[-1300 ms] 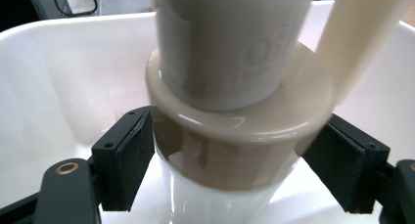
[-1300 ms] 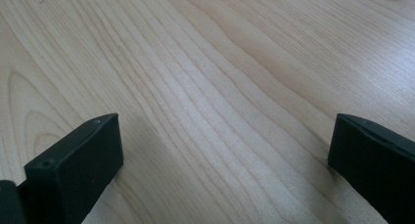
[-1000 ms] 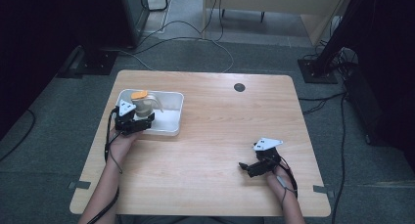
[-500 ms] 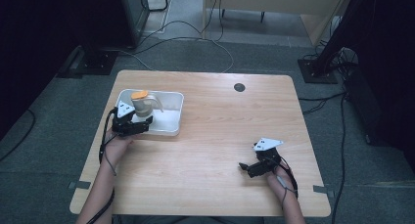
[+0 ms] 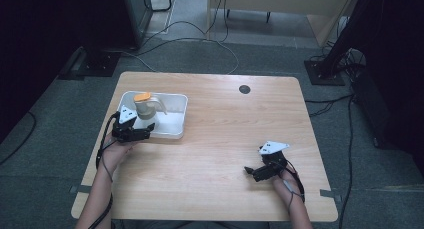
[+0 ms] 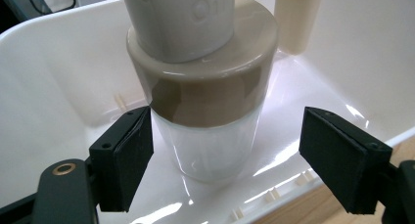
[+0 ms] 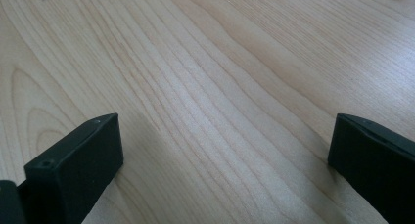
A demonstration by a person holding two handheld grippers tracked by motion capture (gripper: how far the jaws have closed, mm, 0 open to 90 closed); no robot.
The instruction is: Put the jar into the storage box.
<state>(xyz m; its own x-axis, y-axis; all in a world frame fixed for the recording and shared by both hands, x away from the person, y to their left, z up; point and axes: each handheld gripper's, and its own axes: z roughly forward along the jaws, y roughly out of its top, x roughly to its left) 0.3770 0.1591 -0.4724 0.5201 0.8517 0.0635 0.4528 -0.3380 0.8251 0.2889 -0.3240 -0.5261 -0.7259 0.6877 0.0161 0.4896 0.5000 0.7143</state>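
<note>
Near the left edge of the wooden table point(image 5: 220, 139), toward its far corner, stands a white plastic tub point(image 5: 176, 120), and inside it, at its left end, stands an oil dispenser bottle point(image 5: 145, 108) with an orange lid, a beige collar and a clear lower body. In the left gripper view the bottle point(image 6: 205, 111) is upright on the tub floor, its beige handle behind it to the right, and the word "Oil" is partly readable on its upper part. The left gripper point(image 5: 134, 133) reaches over the near wall of the tub; its jaws are spread on both sides of the clear body, the left pad point(image 6: 128, 158) almost at the glass, the right one apart from it, so nothing is pinched. Well apart, near the right part of the near edge of the table, the right gripper point(image 5: 252, 172) lies low over bare wood with its jaws spread wide and nothing between them.
</note>
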